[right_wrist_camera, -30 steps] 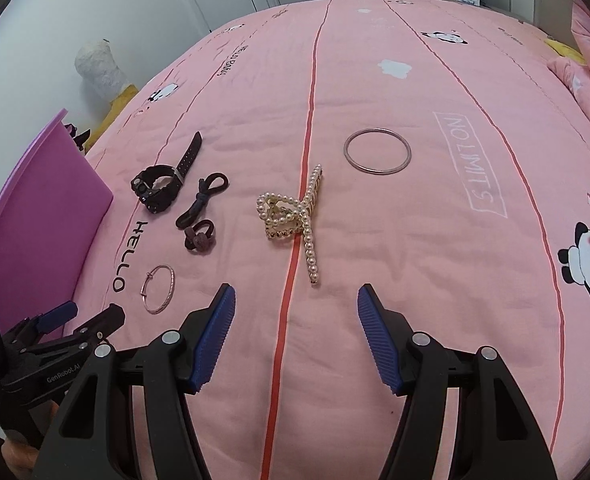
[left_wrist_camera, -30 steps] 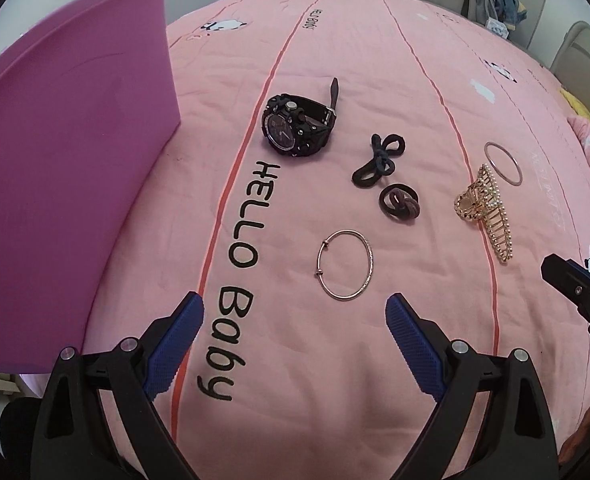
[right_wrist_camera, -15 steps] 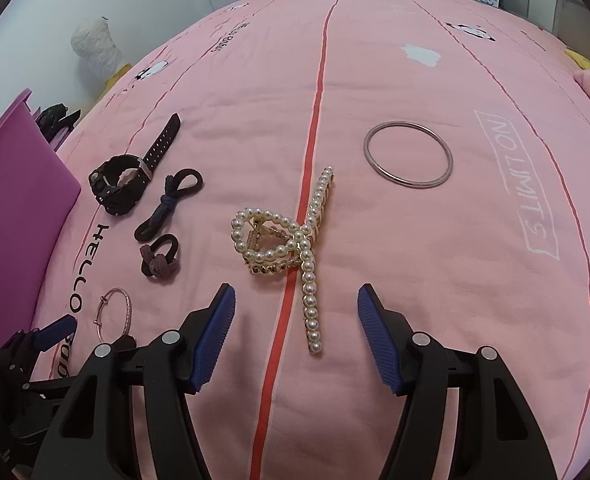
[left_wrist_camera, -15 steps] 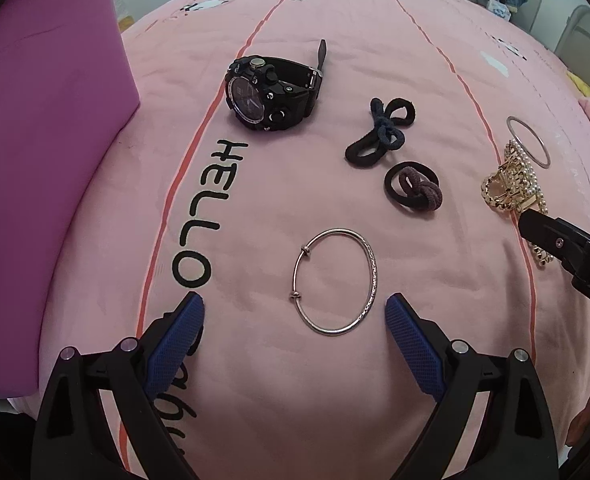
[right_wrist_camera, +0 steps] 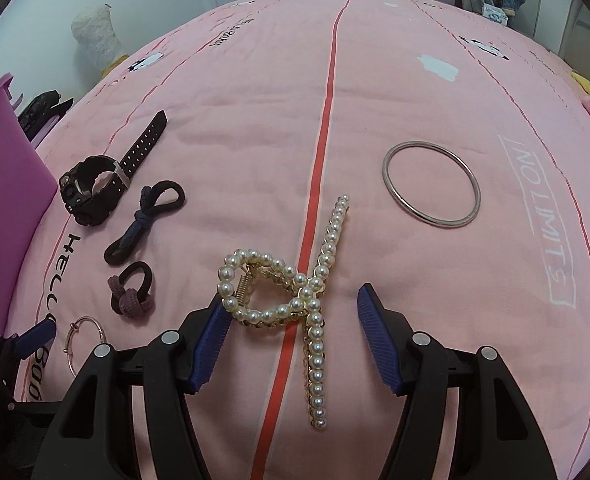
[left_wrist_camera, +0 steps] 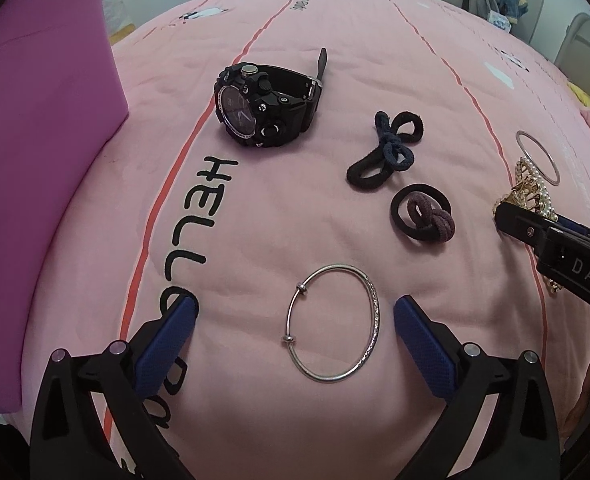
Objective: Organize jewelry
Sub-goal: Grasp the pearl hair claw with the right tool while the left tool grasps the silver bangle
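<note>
A thin silver bangle (left_wrist_camera: 375, 316) lies flat on the pink bedspread (left_wrist_camera: 279, 216) between the fingers of my left gripper (left_wrist_camera: 295, 308). Its jaws are opening and the pads stand clear of the bangle. My right gripper (right_wrist_camera: 294, 300) is open around a pearl hair claw (right_wrist_camera: 319, 344); its left fingertip is right at the claw's pearl loop, the right one apart. A black watch (left_wrist_camera: 263, 108) and two knotted dark hair ties (left_wrist_camera: 387, 152) (left_wrist_camera: 423, 216) lie farther back. A larger plain metal bangle (right_wrist_camera: 386, 176) rests beyond the claw.
A purple box (left_wrist_camera: 35, 160) stands at the left edge of the bed, beside the watch. One finger of the right gripper (left_wrist_camera: 527, 228) reaches in from the right of the left wrist view, over the pearl claw (left_wrist_camera: 535, 196). White cupboards and clothes stand behind the bed.
Both grippers came down and forward toward the bed. The thin bangle now sits between the left fingers, the pearl claw between the right ones. The left jaws stand slightly wider.
</note>
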`<state>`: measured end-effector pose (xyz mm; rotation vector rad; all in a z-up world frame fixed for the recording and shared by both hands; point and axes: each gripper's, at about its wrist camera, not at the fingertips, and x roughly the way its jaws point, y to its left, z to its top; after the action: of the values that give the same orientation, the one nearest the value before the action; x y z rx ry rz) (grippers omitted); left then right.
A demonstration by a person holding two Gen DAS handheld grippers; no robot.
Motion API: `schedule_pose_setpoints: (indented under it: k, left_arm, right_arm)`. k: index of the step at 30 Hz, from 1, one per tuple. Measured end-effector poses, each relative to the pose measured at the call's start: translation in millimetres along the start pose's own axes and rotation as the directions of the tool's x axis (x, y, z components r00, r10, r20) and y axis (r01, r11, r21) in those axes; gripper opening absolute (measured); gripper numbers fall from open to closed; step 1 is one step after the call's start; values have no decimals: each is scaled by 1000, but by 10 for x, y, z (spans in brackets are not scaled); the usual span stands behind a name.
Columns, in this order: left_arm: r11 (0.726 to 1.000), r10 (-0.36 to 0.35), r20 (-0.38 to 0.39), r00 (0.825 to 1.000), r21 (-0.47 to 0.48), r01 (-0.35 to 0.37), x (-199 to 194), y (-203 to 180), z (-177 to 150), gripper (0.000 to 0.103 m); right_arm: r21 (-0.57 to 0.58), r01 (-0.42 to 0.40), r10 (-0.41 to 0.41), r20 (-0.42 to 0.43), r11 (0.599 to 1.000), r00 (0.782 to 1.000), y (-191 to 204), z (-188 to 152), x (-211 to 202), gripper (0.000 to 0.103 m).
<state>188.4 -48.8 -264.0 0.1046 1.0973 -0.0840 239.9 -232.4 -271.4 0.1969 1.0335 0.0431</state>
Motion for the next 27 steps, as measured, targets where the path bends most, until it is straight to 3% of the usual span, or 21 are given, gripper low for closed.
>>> schedule_pose_setpoints:
  k: [4, 5, 6, 7, 10, 13, 14, 27]
  left_arm:
    - [1000, -3, 16, 1000, -6, 3, 15, -2, 5, 97]
    - [1000, -5, 18, 1000, -8, 5, 10, 2, 6, 97]
    - [1000, -8, 19, 1000, -13, 9, 2, 10, 1, 96]
    - [1000, -13, 21, 1000, -17, 13, -12, 21, -6, 95]
    - [1000, -18, 37, 999, -17, 18, -79, 26, -24, 76]
    - [1000, -15, 49, 999, 0, 15, -149, -9, -41, 53]
    - [1000, -9, 53, 999, 5, 9, -170, -17, -45, 41]
    - [995, -81, 42, 996, -58, 84, -434, 155, -100, 40]
  right_arm:
    - [-19, 13, -13, 14, 1000, 1000, 21, -9, 12, 60]
    - [-24, 15, -15, 17, 1000, 1000, 25, -12, 7, 56]
    - [-30, 17, -16, 19, 999, 1000, 27, -16, -3, 45]
    - [-32, 25, -25, 22, 999, 999, 26, -17, -13, 44]
    - [-21, 9, -8, 19, 1000, 1000, 0, -16, -24, 44]
    - [-20, 8, -7, 19, 1000, 1000, 5, -24, -41, 44]
    - [-17, 7, -7, 19, 1000, 1000, 5, -28, -47, 44]
    - [31, -25, 25, 1, 999, 1000, -52, -245, -282, 44]
